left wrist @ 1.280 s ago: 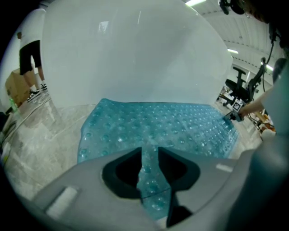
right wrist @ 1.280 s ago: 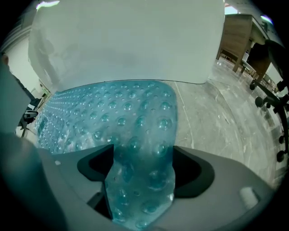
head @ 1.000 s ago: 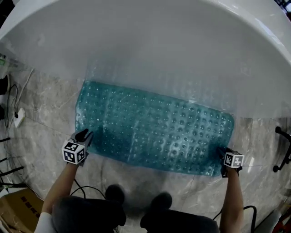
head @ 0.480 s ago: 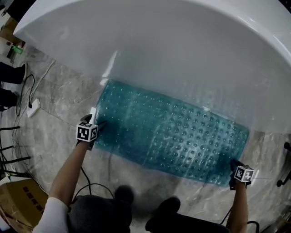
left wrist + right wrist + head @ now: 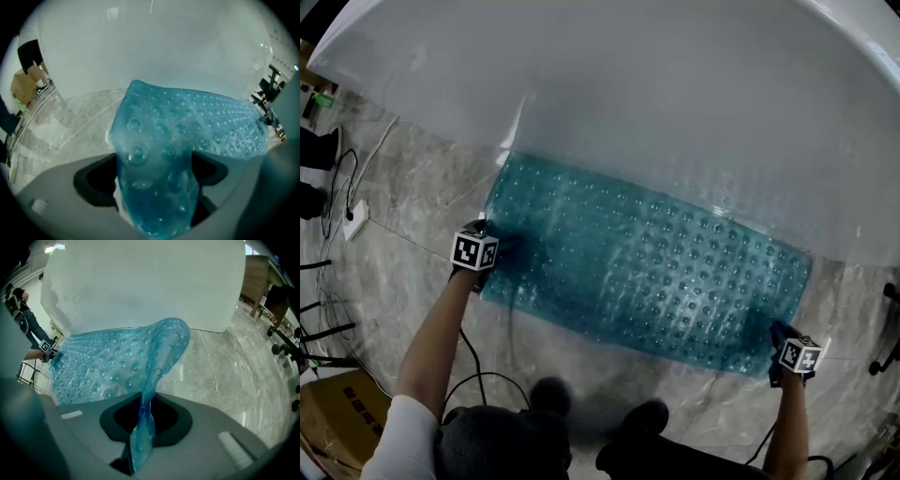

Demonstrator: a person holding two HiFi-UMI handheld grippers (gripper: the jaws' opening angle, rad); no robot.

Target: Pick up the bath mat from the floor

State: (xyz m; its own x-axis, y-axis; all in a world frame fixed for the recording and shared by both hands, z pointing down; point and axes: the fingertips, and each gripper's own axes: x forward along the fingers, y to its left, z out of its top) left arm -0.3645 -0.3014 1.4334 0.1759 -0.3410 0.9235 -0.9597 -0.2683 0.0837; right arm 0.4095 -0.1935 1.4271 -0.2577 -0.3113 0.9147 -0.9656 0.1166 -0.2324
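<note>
Looking steeply down, we see the two hand-held grippers at the near corners of a translucent teal rubber bath mat [image 5: 647, 267] studded with round suction bumps. The left gripper [image 5: 499, 251] sits at the mat's left end. Its jaws stand wide and are opening, and a bunched fold of the mat lies loosely between them, with a dark gap on either side. The right gripper [image 5: 775, 336], at the near right corner, has its jaws together, clamped on a thin pinched edge of the mat that curls up and away from them. The rest of the mat lies spread on the grey marble-patterned floor [image 5: 412, 202], its far long edge reaching the foot of the large white bathtub [image 5: 675, 94] — which fills the top of the head view. A brown cardboard box [image 5: 328, 431] sits on the floor at the lower left.
</note>
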